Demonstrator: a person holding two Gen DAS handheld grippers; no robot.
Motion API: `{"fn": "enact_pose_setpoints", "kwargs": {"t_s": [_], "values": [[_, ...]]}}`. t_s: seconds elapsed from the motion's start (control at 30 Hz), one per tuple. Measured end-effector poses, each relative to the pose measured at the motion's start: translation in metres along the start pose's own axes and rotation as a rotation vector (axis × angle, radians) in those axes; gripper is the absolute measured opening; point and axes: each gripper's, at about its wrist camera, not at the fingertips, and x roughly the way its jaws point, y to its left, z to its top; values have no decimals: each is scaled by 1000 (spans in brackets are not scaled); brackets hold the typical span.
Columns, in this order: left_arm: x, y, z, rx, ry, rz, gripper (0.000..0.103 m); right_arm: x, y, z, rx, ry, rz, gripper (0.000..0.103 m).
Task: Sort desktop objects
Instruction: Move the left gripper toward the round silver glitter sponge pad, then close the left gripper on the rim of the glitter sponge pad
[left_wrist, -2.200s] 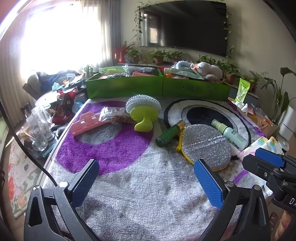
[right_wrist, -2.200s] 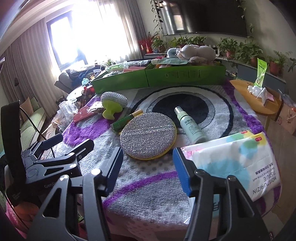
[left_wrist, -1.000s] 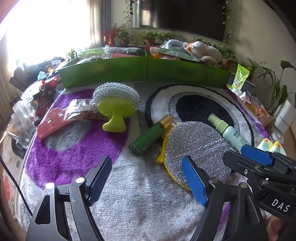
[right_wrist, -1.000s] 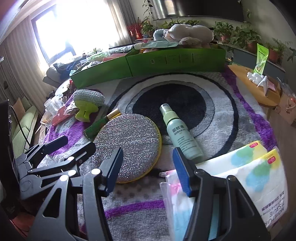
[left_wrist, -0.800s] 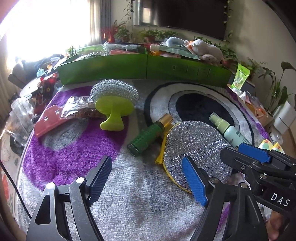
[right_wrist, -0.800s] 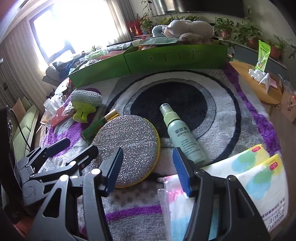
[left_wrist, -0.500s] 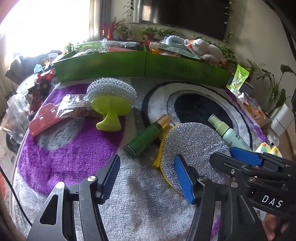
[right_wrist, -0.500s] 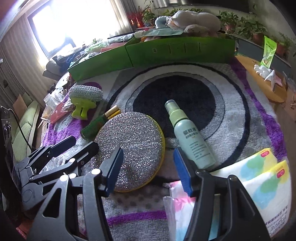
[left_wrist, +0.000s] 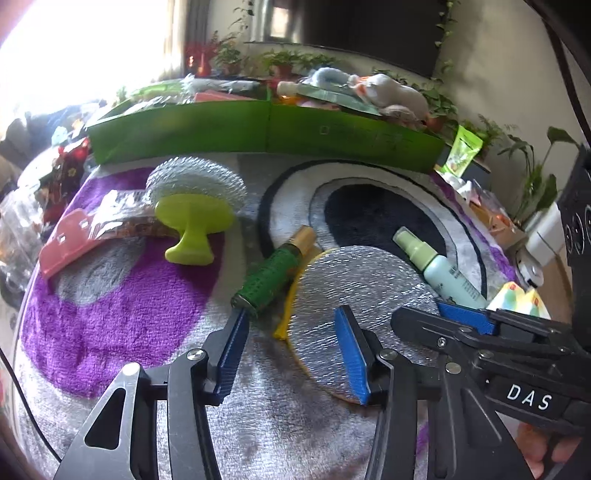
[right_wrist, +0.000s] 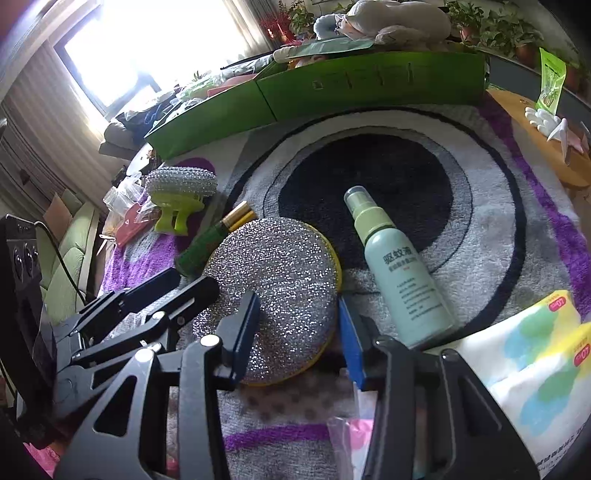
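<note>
Little of the sorting looks done, judging by how much lies loose on the rug-covered counter (left_wrist: 122, 317). The two green boxes (left_wrist: 258, 125) at the far edge, well beyond both claws, already hold a heap of things, but what went in when cannot be told.

The left claw (left_wrist: 291, 339) hangs low over the near rim of the round glittery scouring pad (left_wrist: 354, 284); its jaws are closing, with the pad's yellow edge between them, not yet pinched. The small green bottle (left_wrist: 273, 273) lies just beside its left tip. The right claw (right_wrist: 299, 332) is closing too, over the same pad's near edge, pads not yet pressing.

Left to sort: that pad, the green bottle, the pale spray bottle (right_wrist: 399, 273) right of the right claw, the tissue packs (right_wrist: 532, 362) further right, the steel-wool scrubber (left_wrist: 195, 199) and the pink clip (left_wrist: 62, 247) far left.
</note>
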Motion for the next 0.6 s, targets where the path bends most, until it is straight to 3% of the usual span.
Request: {"fn": "enact_pose_setpoints", "kwargs": {"t_s": [0.57,0.6], "values": [[1,14,-5,-43,54,-103,48,4,1,1,-15,21,-31,42],[3,13,-5,-44,55,-131,40,4,2,1,-18,19,-31,42]]}}
